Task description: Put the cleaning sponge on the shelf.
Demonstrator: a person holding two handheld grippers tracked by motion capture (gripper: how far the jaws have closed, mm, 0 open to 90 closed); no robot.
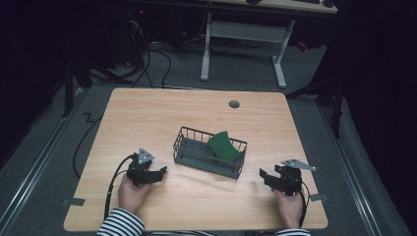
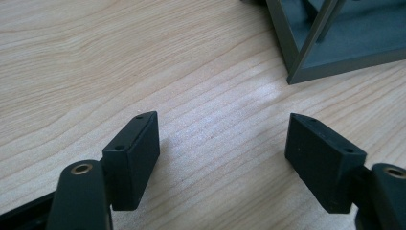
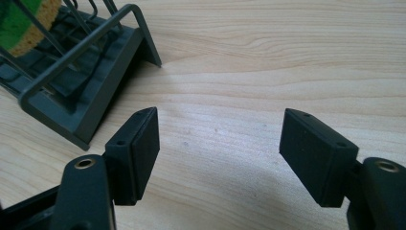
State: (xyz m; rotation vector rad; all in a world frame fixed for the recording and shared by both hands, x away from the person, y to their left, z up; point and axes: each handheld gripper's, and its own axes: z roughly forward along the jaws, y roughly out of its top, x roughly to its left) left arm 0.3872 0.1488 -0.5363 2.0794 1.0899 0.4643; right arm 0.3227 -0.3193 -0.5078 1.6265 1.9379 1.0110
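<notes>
While both hands rest near the front edge, the light wooden table (image 1: 147,113) carries just a dark wire basket (image 1: 189,147) at its middle, with a green sponge (image 1: 223,145) leaning tilted inside its right part. A small grey cap (image 1: 234,104) is set into the far side of the tabletop. Around it lies grey carpet, dim at the edges, with loose cables (image 1: 152,64) and a white desk frame (image 1: 243,34) beyond.

The left gripper (image 1: 158,173) sits left of the basket and the right gripper (image 1: 264,175) right of it, each near the basket but apart from it, each with its jaws spread wide over bare wood and nothing between them.

From above, the sponge looks plain green; the right gripper view adds a yellow underside behind the basket's wires. The left gripper view catches one lower corner of the basket. Both close views cut the basket off at the frame edge, and the striped sleeves (image 1: 120,223) are cropped at the bottom.
</notes>
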